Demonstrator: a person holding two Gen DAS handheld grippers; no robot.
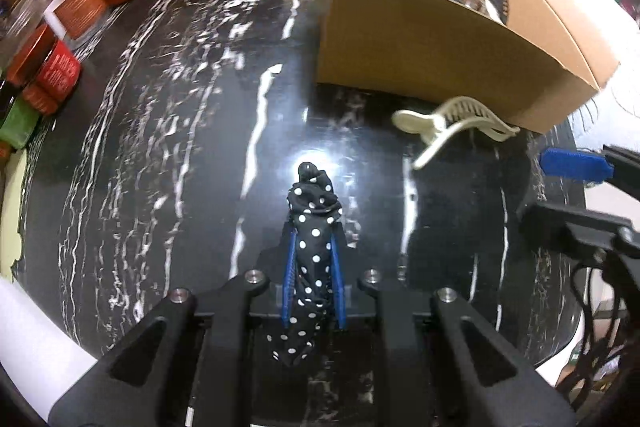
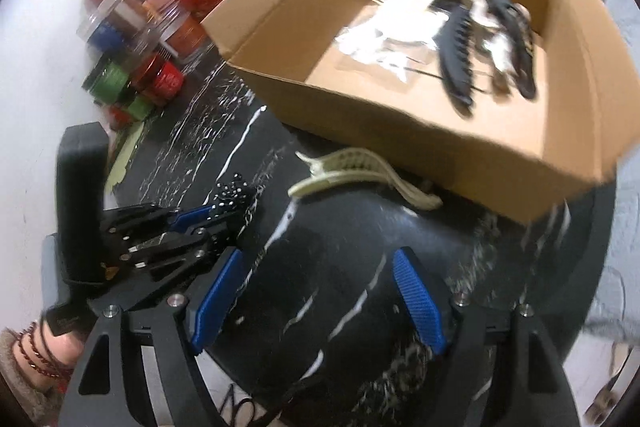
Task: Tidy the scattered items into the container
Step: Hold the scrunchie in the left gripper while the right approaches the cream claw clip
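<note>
1. Two pads of the left gripper (image 1: 314,273) are closed on a polka-dot scrunchie (image 1: 312,251), squeezed long along the fingers, above the marble table (image 1: 160,147).
2. The right gripper (image 2: 318,301) stands wide (nothing inside).
3. The cream hair claw (image 2: 352,175) lies lengthwise beside the cardboard box (image 2: 400,131).

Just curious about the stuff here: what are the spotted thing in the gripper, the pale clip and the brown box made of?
The spotted item, pinched in the left gripper, looks like soft fabric: it bunches and creases. The pale clip looks like hard, slightly glossy plastic, with molded teeth. The box looks like matte brown cardboard, with folded flaps.
</note>
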